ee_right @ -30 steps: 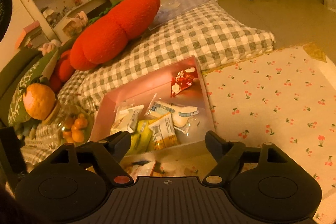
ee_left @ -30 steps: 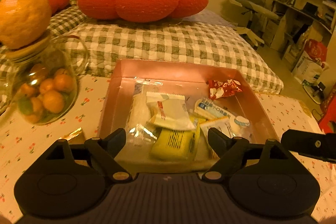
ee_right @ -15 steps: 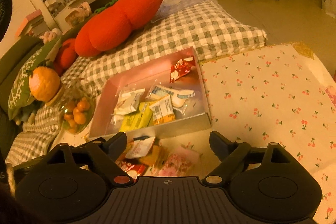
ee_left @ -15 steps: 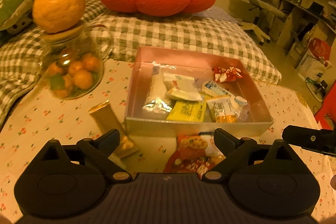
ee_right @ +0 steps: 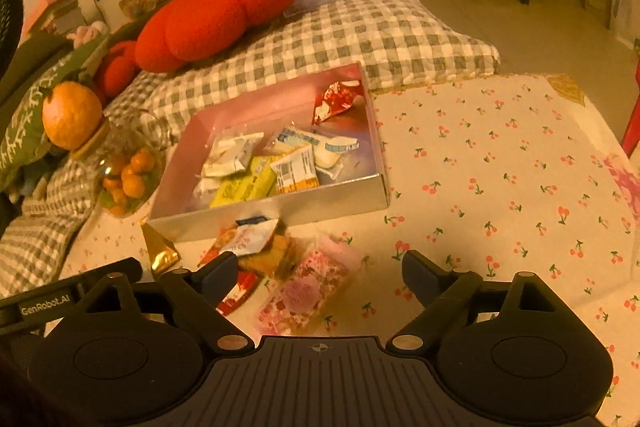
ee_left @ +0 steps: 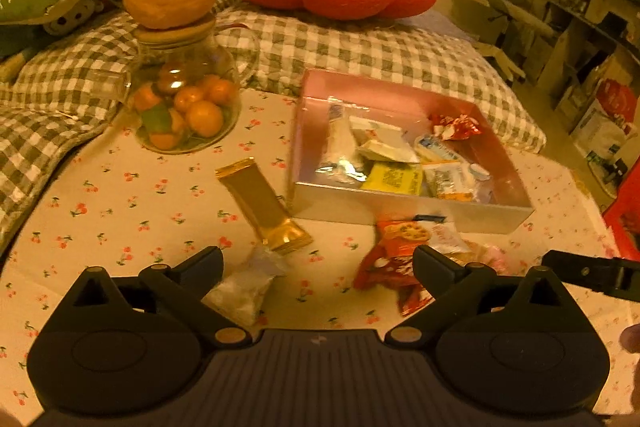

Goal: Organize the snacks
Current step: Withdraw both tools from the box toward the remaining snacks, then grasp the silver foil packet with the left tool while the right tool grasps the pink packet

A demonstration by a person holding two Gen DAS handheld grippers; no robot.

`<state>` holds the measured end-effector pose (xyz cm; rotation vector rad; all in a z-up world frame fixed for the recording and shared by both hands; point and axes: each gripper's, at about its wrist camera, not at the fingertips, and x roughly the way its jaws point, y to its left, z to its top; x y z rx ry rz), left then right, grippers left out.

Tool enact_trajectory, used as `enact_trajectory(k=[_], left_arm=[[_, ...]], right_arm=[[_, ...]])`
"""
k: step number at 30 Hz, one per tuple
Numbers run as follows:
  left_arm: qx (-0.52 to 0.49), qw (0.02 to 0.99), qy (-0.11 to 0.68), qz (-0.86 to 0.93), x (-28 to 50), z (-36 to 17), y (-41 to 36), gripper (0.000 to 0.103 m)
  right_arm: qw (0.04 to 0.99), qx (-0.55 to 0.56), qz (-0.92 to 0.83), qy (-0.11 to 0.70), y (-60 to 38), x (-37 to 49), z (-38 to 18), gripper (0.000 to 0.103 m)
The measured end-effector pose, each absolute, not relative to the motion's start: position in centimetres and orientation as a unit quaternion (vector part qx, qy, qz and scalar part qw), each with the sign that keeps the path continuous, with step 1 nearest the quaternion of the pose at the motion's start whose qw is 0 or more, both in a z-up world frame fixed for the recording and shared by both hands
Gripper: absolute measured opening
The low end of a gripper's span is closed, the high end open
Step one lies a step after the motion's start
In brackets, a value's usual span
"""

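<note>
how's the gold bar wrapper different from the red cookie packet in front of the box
The gold bar wrapper is long, narrow and plain shiny gold; the red cookie packet is broader, crumpled and printed with cookie pictures. The gold one lies alone left of the pink box; the red one sits in a pile with other packets. Both lie on the cherry-print cloth, outside the box.

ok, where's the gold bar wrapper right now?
In the left wrist view the gold bar wrapper lies on the cherry-print cloth, just left of the pink box and in front of the fruit jar.
</note>
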<state>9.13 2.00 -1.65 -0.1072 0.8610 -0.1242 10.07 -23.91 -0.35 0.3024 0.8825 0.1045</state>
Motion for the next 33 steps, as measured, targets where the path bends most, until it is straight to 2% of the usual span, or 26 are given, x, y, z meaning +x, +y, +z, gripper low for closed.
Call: enact_trajectory(k=[21, 27, 29, 33], left_arm=[[-0.023, 0.9, 0.431, -0.052, 9.3, -4.2, 6.0, 0.099], [-0.066, 0.892, 0.447, -0.017, 10.4, -5.4, 6.9, 0.099], [-0.082, 0.89, 0.449, -0.006, 10.9, -5.7, 7.0, 0.097], [-0.075, 0.881, 0.467, -0.031, 11.7, -6.4, 6.4, 0.084]], right_arm=[[0.877, 0.114, 0.036, 0.465, -20.8, 11.5, -3.6, 0.091], [0.873, 0.091, 0.027, 0.478, -19.2, 12.1, -5.0, 0.091], [0.871, 0.086, 0.021, 0.484, -18.9, 12.2, -5.4, 0.091], [0.868, 0.071, 0.014, 0.492, -18.7, 12.4, -6.2, 0.091]])
